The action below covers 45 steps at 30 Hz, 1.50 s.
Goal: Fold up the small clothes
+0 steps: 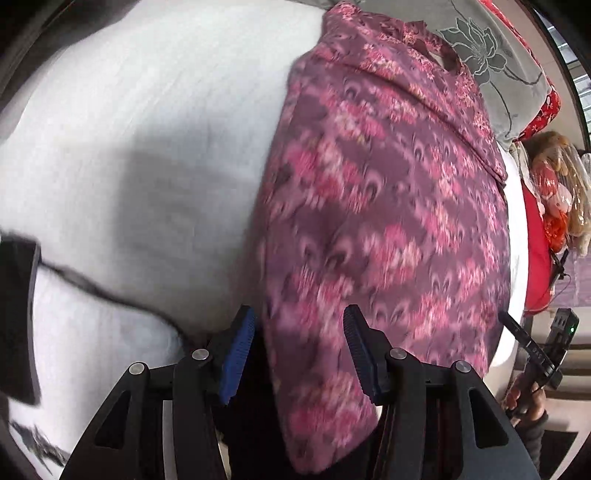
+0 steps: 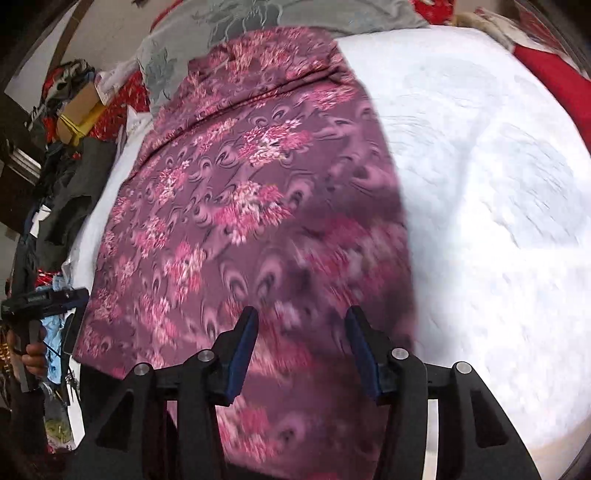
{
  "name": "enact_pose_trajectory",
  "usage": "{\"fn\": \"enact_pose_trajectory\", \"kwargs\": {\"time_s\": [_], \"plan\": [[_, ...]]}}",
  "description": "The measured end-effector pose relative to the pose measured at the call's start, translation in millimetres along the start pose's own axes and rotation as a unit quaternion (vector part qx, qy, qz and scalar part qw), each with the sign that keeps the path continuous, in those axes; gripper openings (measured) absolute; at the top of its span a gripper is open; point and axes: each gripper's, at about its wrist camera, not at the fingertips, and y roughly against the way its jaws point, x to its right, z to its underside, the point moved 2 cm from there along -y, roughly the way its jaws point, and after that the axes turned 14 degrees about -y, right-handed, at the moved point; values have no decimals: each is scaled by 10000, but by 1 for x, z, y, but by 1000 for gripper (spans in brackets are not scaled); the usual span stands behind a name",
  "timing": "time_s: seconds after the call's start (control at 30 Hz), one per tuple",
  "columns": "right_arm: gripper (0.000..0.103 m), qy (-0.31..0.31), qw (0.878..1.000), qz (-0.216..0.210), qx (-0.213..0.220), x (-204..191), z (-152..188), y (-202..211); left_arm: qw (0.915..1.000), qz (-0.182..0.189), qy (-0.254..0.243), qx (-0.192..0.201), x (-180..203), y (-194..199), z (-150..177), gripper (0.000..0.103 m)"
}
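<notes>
Folding: looks like one fold is done, the cloth (image 2: pixel 251 206) lies as a long flat strip, so I'd guess we're between folds
Cloth spot: purple-pink floral, runs from the bed's (image 2: pixel 480 184) near edge up to the grey pillow (image 2: pixel 295 11) at the head
Left gripper (image 1: pixel 299 354): jaws spread, nothing pinched, hanging over the cloth's near end at its left edge
Right gripper (image 2: pixel 301 350): jaws apart too, empty, above the cloth
Next move: probably grab the near corners and bring them toward the pillow
Around: white bedding both sides, red fabric (image 2: pixel 546 66) at the far corner, clutter pile (image 2: pixel 74 166) off the left edge
In the way: nothing on the cloth itself; frames are blurry though
</notes>
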Motion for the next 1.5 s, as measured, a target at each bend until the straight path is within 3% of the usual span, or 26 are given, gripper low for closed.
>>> {"fn": "enact_pose_trajectory", "kwargs": {"time_s": [0.17,0.4,0.47,0.53,0.57,0.63,0.67,0.83,1.0,1.23,1.5], "plan": [[55,-316,9995,-20,65,29,16,17,9989,448,144,-81,-4,4,32,50],[58,-997,9896,-887,-542,69,48,2,9987,503,-25,-56,9,5,41,59],[58,-1237,9833,-1187,-619,73,51,-6,9992,391,-57,-68,14,3,40,57],[58,-1286,9786,-1472,-636,69,52,-10,9996,239,-144,-51,18,5,41,40],[55,-1218,9776,-1592,-650,65,52,-11,9997,121,-189,-47,21,6,41,33],[32,-968,9788,-1683,-652,56,52,-9,9997,10,-233,-41,23,7,41,13],[12,-804,9809,-1653,-639,51,53,-7,9998,93,-188,-28,23,10,42,9],[7,-251,9805,-1925,-289,33,47,19,9950,958,125,261,17,26,37,4],[6,-171,9714,-2364,115,13,32,47,9830,1586,492,778,6,49,18,4],[6,-412,9570,-2836,457,2,-5,62,9749,1765,569,1232,-9,66,-8,4],[6,-702,9498,-2949,776,-10,-56,62,9653,1856,764,1673,-19,67,-51,4]]}}
